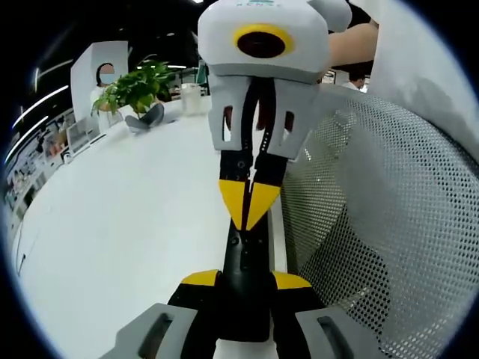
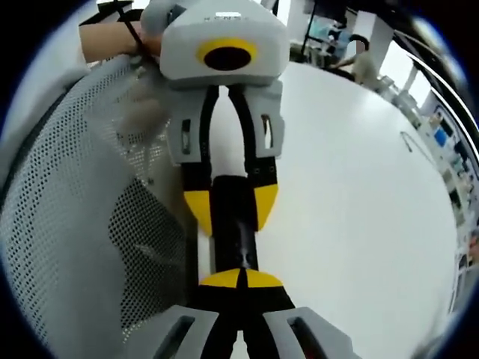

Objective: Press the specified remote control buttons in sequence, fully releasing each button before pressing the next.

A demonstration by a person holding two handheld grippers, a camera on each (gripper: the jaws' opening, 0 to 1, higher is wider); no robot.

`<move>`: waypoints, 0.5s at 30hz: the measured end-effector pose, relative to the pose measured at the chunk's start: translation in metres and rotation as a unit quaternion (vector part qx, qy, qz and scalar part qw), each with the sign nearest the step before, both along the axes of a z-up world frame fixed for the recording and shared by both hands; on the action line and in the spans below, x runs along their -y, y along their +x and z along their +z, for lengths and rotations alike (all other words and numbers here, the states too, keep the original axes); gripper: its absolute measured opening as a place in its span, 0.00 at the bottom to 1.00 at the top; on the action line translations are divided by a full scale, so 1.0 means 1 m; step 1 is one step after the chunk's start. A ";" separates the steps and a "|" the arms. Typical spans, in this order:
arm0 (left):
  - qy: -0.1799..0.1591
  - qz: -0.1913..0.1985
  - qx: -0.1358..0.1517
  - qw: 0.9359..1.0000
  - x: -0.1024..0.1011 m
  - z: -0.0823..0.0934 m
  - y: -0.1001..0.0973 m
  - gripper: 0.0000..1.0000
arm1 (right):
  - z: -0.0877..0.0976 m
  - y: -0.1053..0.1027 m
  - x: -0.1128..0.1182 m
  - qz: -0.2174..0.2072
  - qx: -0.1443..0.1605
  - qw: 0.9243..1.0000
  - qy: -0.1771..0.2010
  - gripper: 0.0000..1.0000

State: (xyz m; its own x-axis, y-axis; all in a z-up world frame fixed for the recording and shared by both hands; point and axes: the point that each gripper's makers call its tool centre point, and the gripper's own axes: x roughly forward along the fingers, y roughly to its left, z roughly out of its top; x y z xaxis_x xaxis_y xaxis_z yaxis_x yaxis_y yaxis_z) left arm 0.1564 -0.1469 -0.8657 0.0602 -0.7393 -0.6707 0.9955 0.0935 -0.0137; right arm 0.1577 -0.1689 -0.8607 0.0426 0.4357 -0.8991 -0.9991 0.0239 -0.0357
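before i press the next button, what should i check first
1. Slim black remote control clamped between the left gripper fingers: ok.
2. Right gripper shut to a single tip for pressing: ok.
3. Right tip fully lifted off the last button: cannot tell; it sits on or just above the remote.
4. Tip lined up over the correct button: cannot tell; no button markings are readable.
5. Remote visible in both gripper views: ok.
6. Grey mesh chair back clear of the remote: cannot tell; it is close beside it.
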 end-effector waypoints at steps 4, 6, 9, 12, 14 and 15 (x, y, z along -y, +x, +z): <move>0.000 0.000 0.000 1.000 0.000 0.000 0.000 0.25 | 0.000 0.000 0.000 -0.015 0.025 1.000 0.011 0.00; 0.000 0.001 0.000 1.000 0.000 0.000 0.000 0.25 | 0.000 0.000 0.001 -0.017 0.046 0.999 0.021 0.00; 0.001 0.000 0.001 1.000 0.000 0.000 0.000 0.25 | 0.001 -0.002 0.001 -0.017 0.059 0.998 0.026 0.00; 0.001 0.000 0.001 1.000 0.000 0.000 0.000 0.25 | 0.002 -0.001 0.000 -0.018 0.070 0.997 0.026 0.00; 0.001 0.000 0.000 1.000 0.000 0.000 0.000 0.25 | 0.003 -0.007 -0.003 -0.025 0.056 0.998 0.034 0.00; 0.001 -0.001 0.001 1.000 0.000 0.000 0.000 0.25 | 0.004 -0.015 -0.009 -0.030 0.033 0.998 0.050 0.00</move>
